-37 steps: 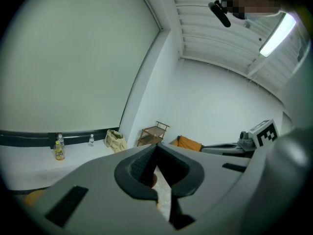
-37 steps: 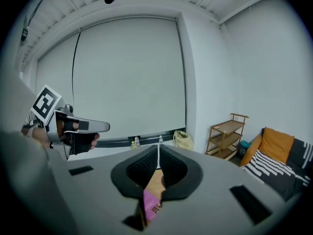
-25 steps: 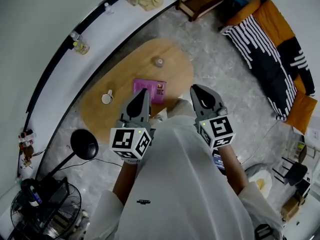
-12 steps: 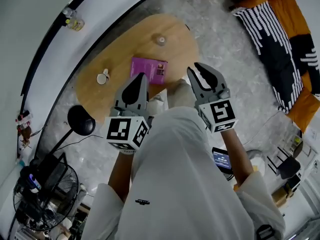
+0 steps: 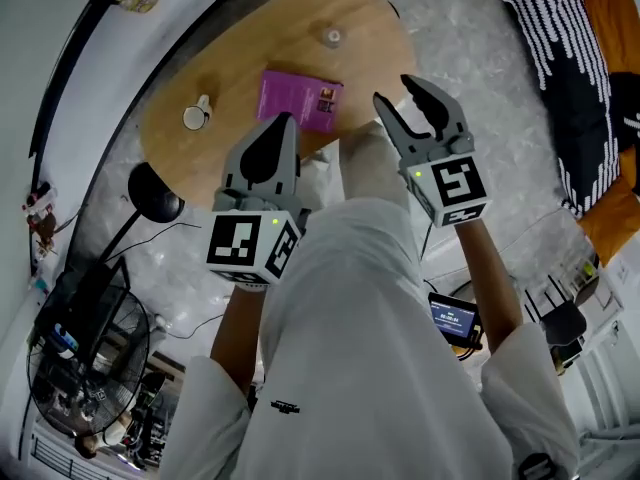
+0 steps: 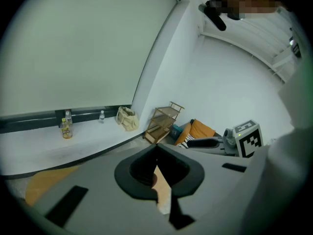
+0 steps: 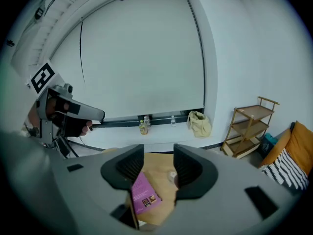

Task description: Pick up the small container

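The small container [image 5: 332, 36], clear and round, stands on the far part of the oval wooden table [image 5: 250, 58]; in the right gripper view the container [image 7: 171, 176] shows past the jaws. A purple book [image 5: 300, 99] lies nearer. My right gripper [image 5: 398, 93] hovers over the table's near edge, well short of the container. Its jaws have just been opening and stand open with nothing between them. My left gripper [image 5: 283, 120] is shut and empty, held beside the book's near-left corner. The right gripper view [image 7: 159, 163] looks down at the book [image 7: 144, 195].
A white cup [image 5: 195, 116] stands on the table's left end. A black lamp [image 5: 152, 185] and a fan [image 5: 85, 368] are on the floor at left. An orange and striped cushion [image 5: 585, 58] lies at right. Bottles [image 7: 143, 126] and a bag [image 7: 199, 123] sit on the window ledge, beside a wooden shelf [image 7: 249, 126].
The table has slid up in the head view as both grippers came down toward it. The right jaws went from shut to open. The left jaws stayed shut.
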Action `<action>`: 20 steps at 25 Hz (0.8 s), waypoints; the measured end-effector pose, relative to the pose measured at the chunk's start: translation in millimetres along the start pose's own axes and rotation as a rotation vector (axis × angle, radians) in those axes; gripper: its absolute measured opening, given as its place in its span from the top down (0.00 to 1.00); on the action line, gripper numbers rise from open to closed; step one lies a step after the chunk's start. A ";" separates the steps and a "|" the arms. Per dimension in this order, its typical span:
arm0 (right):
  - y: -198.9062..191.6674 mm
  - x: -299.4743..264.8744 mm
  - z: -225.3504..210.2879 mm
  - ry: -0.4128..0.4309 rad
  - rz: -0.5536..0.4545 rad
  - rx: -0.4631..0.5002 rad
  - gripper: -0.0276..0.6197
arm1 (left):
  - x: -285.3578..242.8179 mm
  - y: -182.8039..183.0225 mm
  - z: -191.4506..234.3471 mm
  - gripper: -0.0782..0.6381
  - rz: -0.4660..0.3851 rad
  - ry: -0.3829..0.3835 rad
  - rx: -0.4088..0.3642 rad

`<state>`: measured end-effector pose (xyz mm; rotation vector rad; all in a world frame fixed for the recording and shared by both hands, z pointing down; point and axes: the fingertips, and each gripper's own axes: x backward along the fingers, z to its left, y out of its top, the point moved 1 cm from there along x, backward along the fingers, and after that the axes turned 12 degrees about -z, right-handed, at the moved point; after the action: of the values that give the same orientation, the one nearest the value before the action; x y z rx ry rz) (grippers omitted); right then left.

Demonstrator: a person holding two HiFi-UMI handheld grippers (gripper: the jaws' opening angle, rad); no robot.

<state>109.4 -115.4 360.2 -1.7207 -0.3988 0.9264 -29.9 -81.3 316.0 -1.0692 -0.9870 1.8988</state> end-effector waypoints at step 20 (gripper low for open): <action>-101.7 -108.6 -20.2 0.179 0.112 0.070 0.42 | -49.2 -75.4 48.6 0.87 0.125 0.105 0.049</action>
<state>73.4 -165.0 497.3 -1.7586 -0.1515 0.8474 -37.8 -103.4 415.6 -1.2134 -0.8282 1.9343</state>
